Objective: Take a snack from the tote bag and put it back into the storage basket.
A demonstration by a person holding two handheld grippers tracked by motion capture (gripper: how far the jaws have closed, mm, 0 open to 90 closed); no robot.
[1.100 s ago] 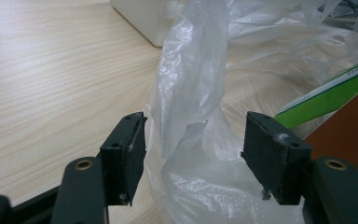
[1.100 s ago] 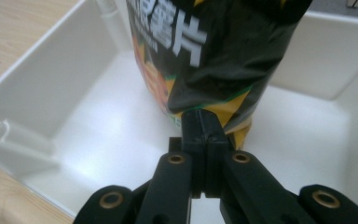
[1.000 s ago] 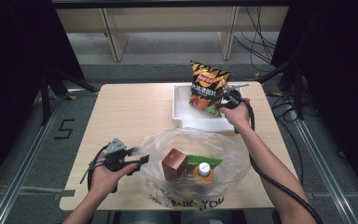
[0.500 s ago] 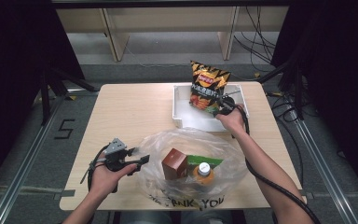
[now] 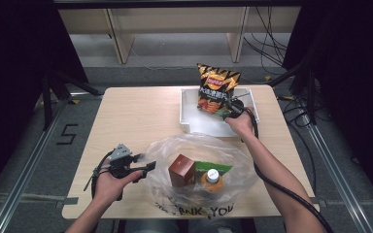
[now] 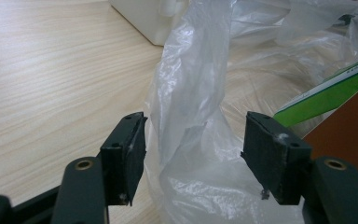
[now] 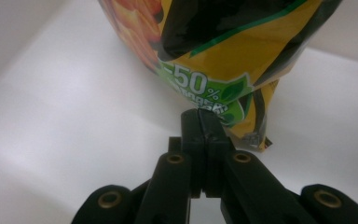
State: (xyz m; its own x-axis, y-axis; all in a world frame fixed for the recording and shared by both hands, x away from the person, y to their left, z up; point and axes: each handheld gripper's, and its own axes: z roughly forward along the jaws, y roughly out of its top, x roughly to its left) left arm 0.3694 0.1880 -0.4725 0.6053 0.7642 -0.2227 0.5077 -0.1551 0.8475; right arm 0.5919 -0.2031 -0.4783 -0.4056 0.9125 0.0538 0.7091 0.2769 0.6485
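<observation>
Since a second ago the chip bag (image 5: pixel 217 91) has been lowered a bit into the white bin (image 5: pixel 190 127), and that's about all that has changed; the left hand has been kept where it was.

Going left to right from the bin: well to its left and nearer the person, the left claw (image 5: pixel 144 162) is held open, its jaws apart around a fold of the clear plastic bag (image 5: pixel 175 145) without the pads pressing on it. Inside that plastic bag, just in front of the bin, a brown box (image 5: pixel 181 170), a green-edged pack (image 5: pixel 218 168) and an orange-capped bottle (image 5: pixel 212 177) can be seen.

Over the bin itself, the chip bag is held upright by the right claw (image 5: pixel 229 104), which is clamped shut on the bag's lower seam (image 7: pixel 223 119).

Handling-wise, it's judged to be a light, air-puffed foil bag: slippery, crinkly, contents easily crushed. The flat crimped seam is the spot to be gripped, not the puffy middle. Once let go it'll likely flop over, so it's better laid down against the bin's wall.
</observation>
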